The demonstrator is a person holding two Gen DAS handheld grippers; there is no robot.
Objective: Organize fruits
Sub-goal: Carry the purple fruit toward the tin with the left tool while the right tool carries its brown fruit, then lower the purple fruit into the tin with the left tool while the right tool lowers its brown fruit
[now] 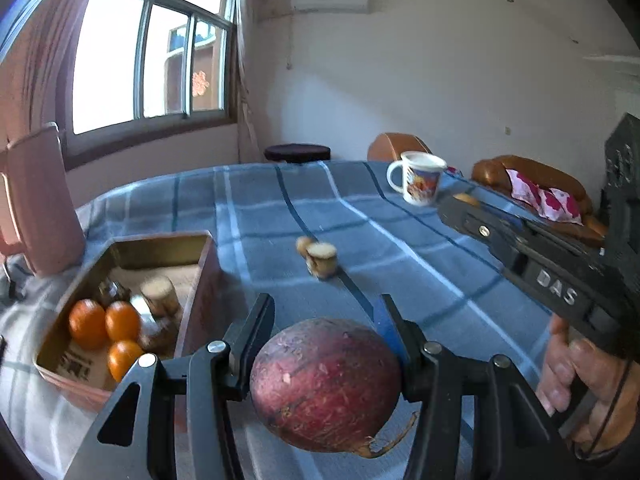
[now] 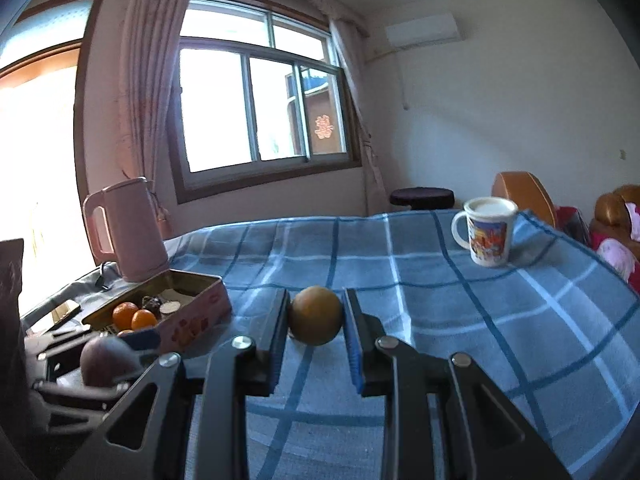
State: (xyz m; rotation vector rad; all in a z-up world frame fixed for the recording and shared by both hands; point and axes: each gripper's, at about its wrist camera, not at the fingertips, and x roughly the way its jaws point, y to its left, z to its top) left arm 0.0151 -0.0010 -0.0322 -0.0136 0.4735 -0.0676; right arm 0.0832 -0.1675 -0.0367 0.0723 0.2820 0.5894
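- Your left gripper (image 1: 326, 320) clamps a purple fruit (image 1: 325, 384) off the blue checked cloth (image 1: 400, 240).
- Your right gripper (image 2: 316, 312) pinches a brown fruit (image 2: 316, 315).
- Tin box (image 1: 200, 276) with oranges (image 1: 105, 326) sits at ten o'clock.

The left gripper (image 1: 326, 316) has black angular linkage arms and blue-faced pads; its jaws press from nine and three o'clock on a round, dull-red rough-skinned fruit (image 1: 326, 386), held clear of the surface. The right gripper (image 2: 316, 316), of the same black build, has its jaws clamped on a smooth brownish-orange round fruit (image 2: 316, 315) — the grip sits near the fingertips. In the left wrist view, at four o'clock, a bare hand (image 1: 580, 384) wraps that gripper's handle — fingers curled.
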